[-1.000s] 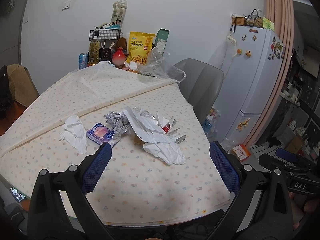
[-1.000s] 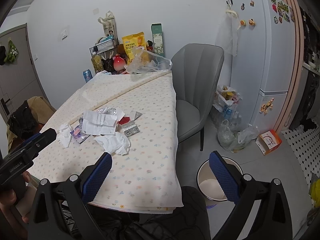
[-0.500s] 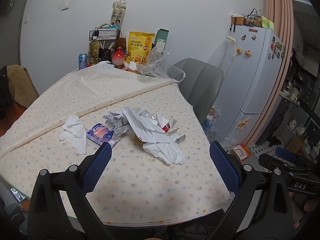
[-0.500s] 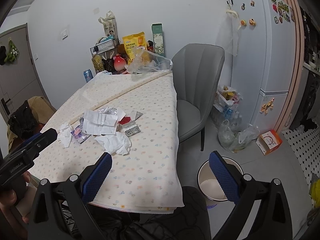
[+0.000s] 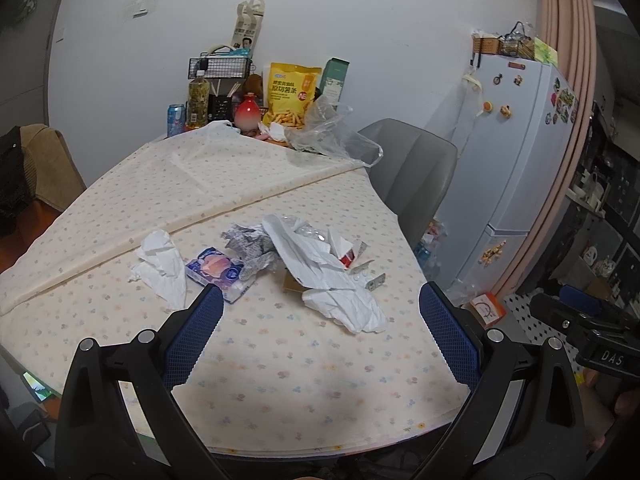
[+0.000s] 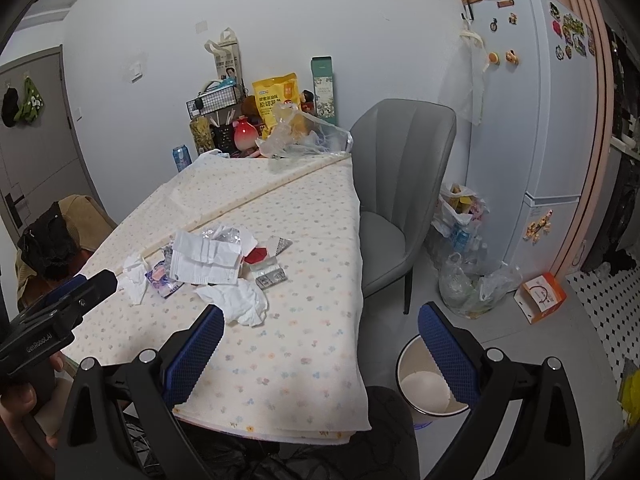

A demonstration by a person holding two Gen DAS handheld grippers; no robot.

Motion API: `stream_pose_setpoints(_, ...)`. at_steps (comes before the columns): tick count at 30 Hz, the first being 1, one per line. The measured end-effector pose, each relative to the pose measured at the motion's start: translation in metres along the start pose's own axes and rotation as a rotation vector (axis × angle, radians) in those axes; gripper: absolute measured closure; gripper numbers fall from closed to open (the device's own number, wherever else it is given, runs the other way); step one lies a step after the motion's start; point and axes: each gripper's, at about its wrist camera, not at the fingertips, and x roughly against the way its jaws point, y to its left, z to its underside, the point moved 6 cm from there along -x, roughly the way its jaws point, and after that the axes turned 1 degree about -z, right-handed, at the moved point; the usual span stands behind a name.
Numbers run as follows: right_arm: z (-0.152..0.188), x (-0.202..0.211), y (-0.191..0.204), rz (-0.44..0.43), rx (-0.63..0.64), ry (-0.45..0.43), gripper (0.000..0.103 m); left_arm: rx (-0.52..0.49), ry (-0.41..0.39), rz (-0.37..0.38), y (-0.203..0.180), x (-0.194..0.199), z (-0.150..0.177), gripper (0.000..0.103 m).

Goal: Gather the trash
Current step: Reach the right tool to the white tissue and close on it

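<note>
Floral cloth is covering the table, and the litter is lying heaped at its middle, at 12 o'clock from the left gripper. Both the left gripper and the right gripper are hovering spread wide, gripping nothing. A crumpled tissue is sitting nearest; it is likely feather-light and soft, so pinching its raised bunched centre should be working best. Flat receipt paper is probably needing an edge grip. A waste bin is standing at 5 o'clock below the table's corner.
</note>
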Motion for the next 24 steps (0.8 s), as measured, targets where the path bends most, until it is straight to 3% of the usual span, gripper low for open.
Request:
stream_pose_setpoints(14, -0.021, -0.033, 0.044, -0.091, 0.076, -0.02, 0.008, 0.125, -0.009, -0.113, 0.087, -0.004, -0.006, 0.006)
stream_pose_setpoints(24, -0.012, -0.073, 0.077, -0.203, 0.109, 0.066, 0.02, 0.219, 0.039, -0.159, 0.144, -0.023, 0.005, 0.021)
